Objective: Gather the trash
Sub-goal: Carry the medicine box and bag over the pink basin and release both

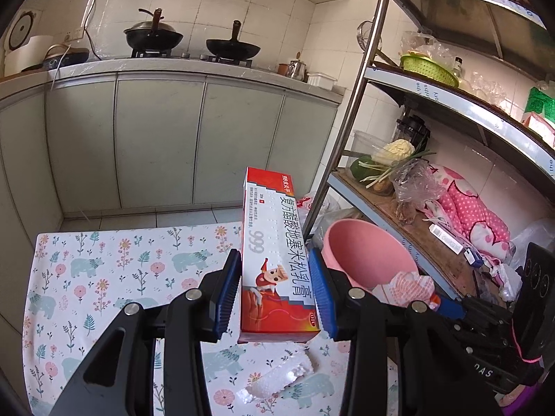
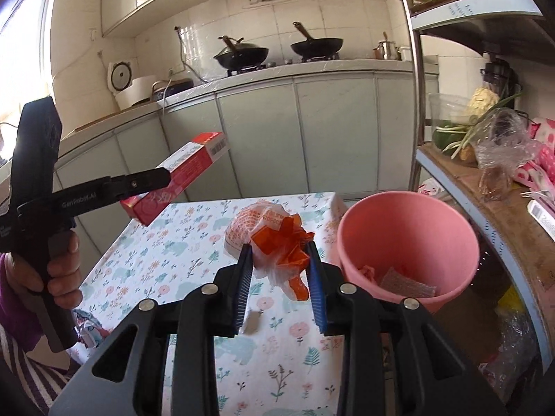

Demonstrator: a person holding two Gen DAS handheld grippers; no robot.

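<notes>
Both grippers tilted downward, trash clamped

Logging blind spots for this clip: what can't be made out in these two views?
- Pink bin contents: in the right wrist view its wall hides most of the bottom; in the left wrist view the right tongs and the crumpled wrapper cover it.
- White scrap on the table: partly behind the left tongs and red box; material unclear.
- Small grey piece: too blurred to identify.

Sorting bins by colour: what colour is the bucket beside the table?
Pink; the bucket shows best in the right wrist view.
</notes>
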